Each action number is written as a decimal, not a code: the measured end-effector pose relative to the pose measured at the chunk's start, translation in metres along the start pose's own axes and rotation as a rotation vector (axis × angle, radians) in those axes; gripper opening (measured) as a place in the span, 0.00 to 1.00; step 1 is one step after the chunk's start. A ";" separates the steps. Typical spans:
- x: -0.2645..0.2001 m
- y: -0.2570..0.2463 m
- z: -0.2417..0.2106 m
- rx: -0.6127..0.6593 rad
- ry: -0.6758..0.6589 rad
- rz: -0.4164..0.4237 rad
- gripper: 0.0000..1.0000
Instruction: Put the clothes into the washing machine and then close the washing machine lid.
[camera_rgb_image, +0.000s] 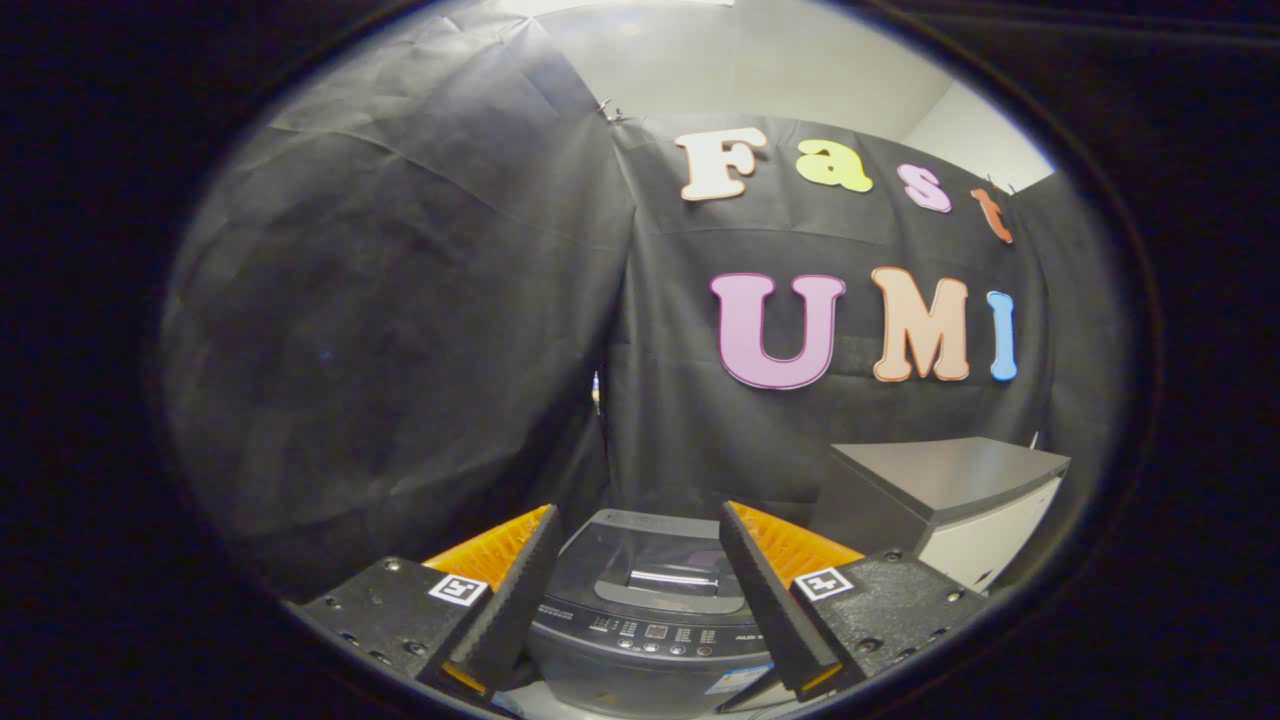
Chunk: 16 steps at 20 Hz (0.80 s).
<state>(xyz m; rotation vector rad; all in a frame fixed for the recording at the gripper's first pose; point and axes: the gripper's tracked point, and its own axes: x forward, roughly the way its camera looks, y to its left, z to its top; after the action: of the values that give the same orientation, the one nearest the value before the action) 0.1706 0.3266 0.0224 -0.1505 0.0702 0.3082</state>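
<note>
Gripper view: my claw (640, 590) gapes wide, holding nothing; the washer (645, 620), lid (650, 570) down, sits at twelve o'clock between my fingers.

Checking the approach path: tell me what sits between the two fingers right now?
In the gripper view the open gripper frames the washing machine, lid down, beyond its fingers; nothing is held between them.
</note>
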 end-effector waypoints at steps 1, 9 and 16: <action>-0.005 -0.006 0.002 -0.001 0.002 -0.002 0.96; -0.050 -0.073 0.021 0.054 -0.029 -0.063 0.96; -0.090 -0.123 0.023 0.116 -0.030 -0.103 0.96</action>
<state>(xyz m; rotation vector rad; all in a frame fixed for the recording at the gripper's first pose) 0.1238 0.1874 0.0700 -0.0338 0.0505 0.2033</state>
